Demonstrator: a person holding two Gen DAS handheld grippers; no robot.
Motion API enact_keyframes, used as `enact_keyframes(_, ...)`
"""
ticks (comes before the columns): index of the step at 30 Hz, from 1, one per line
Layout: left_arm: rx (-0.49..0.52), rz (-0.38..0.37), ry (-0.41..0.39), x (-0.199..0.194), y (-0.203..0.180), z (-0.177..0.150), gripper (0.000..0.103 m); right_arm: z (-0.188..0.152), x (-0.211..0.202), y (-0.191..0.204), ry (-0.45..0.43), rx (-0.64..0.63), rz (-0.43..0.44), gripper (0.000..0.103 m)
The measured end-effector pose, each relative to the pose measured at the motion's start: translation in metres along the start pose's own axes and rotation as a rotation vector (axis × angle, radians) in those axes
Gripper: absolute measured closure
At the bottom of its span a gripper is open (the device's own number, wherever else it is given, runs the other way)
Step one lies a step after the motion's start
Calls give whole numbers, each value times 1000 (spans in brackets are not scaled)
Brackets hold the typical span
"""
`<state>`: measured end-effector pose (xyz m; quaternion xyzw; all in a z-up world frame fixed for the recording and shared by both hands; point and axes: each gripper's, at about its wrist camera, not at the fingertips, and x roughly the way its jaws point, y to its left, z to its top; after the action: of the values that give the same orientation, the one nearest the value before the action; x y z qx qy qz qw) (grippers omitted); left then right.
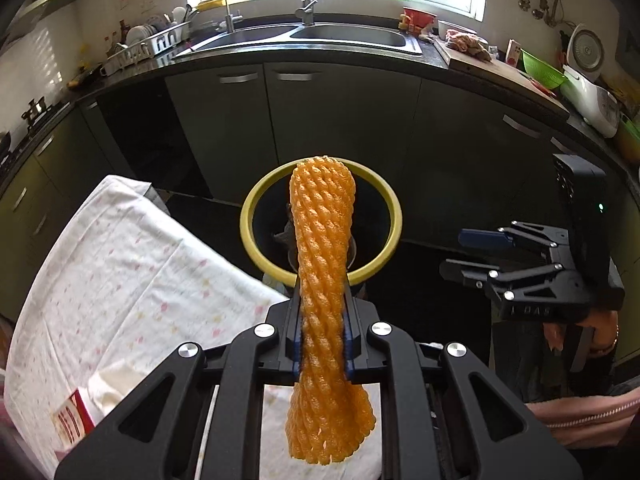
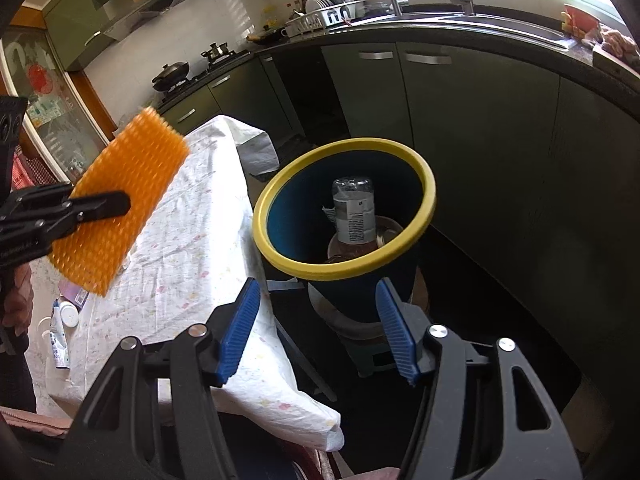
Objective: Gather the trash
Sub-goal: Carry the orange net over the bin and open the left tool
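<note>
An orange foam fruit net (image 1: 324, 264) is pinched in my left gripper (image 1: 323, 296), which is shut on it, and the net sticks out on both sides of the jaws. Straight beyond it stands a dark blue bin with a yellow rim (image 1: 250, 216). In the right wrist view the net (image 2: 132, 184) hangs in the left gripper (image 2: 116, 204) above the cloth-covered table (image 2: 192, 240), left of the bin rim (image 2: 344, 272). A clear plastic bottle (image 2: 354, 216) lies inside the bin. My right gripper (image 2: 317, 285) is open and holds nothing, just short of the bin; it shows at the right (image 1: 452, 254) in the left wrist view.
The bin sits on a low stool (image 2: 372, 356) beside the table's corner. A white bottle (image 2: 60, 340) and a red carton (image 1: 70, 420) lie on the cloth (image 1: 120, 264). Dark cabinets and a counter with a sink (image 1: 348, 36) curve behind. A hand (image 1: 600, 332) holds the right gripper.
</note>
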<state>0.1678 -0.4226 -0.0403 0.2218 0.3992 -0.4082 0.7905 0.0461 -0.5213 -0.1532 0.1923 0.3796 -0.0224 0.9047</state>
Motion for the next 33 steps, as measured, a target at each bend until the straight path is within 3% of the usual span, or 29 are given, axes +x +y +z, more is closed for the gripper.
enact_keyframes(7,59,-5,65,75,-12,64,85,1,2,-28,-2,57,-5,45)
enact_keyframes(15,88,-19,108,156,-15,98,81,2,13,-45,26,97,-20,44)
enact_keyframes(17,88,-13,118,171,-15,102,70,2,16,-46,33,102,-20,44)
enact_keyframes(20,91,30,117,183,-16,106,28,3,20,-45,41,100,-17,44)
enact_keyframes(21,90,48,112,183,-16,106,23,4,21,-44,43,96,-15,44)
enact_keyframes(26,67,43,87,154,-17,99,20,5,20,-38,39,81,-6,44)
enact_keyframes(33,-21,18,-63,46,-11,71,7,0,14,-27,27,56,6,41)
